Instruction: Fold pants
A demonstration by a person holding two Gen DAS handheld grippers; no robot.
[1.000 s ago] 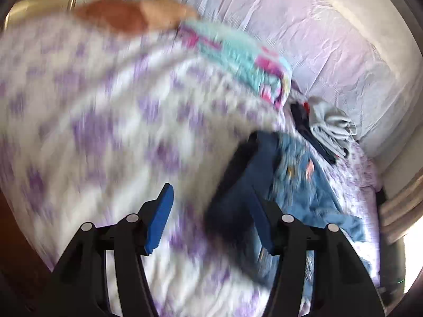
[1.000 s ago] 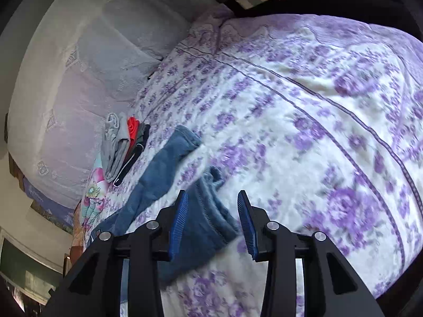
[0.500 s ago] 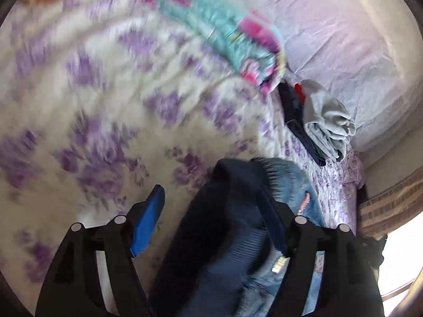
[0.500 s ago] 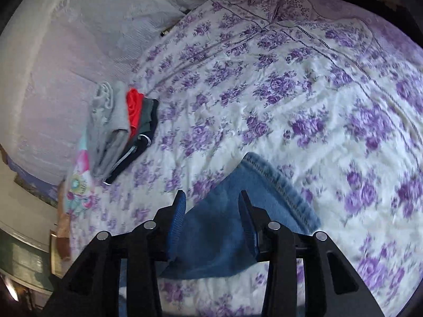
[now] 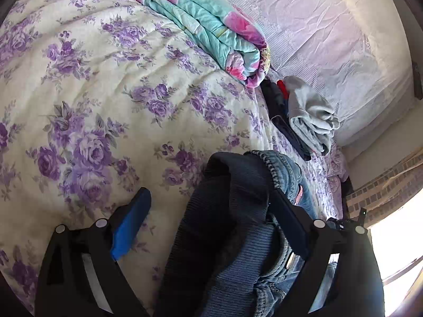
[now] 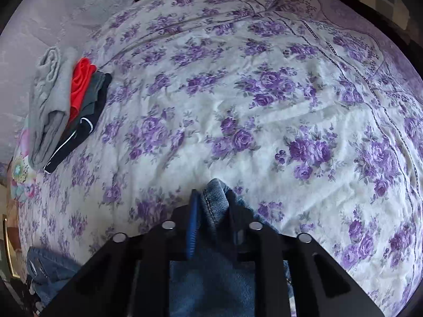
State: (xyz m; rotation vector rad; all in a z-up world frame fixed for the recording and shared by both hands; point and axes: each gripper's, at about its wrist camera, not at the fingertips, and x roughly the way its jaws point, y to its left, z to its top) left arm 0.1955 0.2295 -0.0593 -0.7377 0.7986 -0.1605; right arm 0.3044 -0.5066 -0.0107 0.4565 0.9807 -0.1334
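Left wrist view: left gripper (image 5: 211, 219) had jaws wide apart, nothing clamped. The jeans (image 5: 286, 174) lay bunched on the floral bedspread (image 5: 105, 105), dark ribbed waistband (image 5: 227, 211) sitting between the fingers and against the right finger (image 5: 288, 222); left blue pad (image 5: 130, 224) was clear of the fabric. Folded turquoise-pink quilt (image 5: 211, 26) lay further back, a gray garment (image 5: 309, 113) on dark clothes (image 5: 280, 116) just beside it, near the lilac wall drape (image 5: 330, 26).

Right wrist view: right gripper (image 6: 214, 211) was closed tight on a denim hem (image 6: 214, 198) of the jeans, cloth poking out past the fingertips and running under the gripper. Rest of bedspread (image 6: 264, 105) bare; gray (image 6: 50, 100), red (image 6: 82, 82) and black (image 6: 87, 121) garments stacked at far left.
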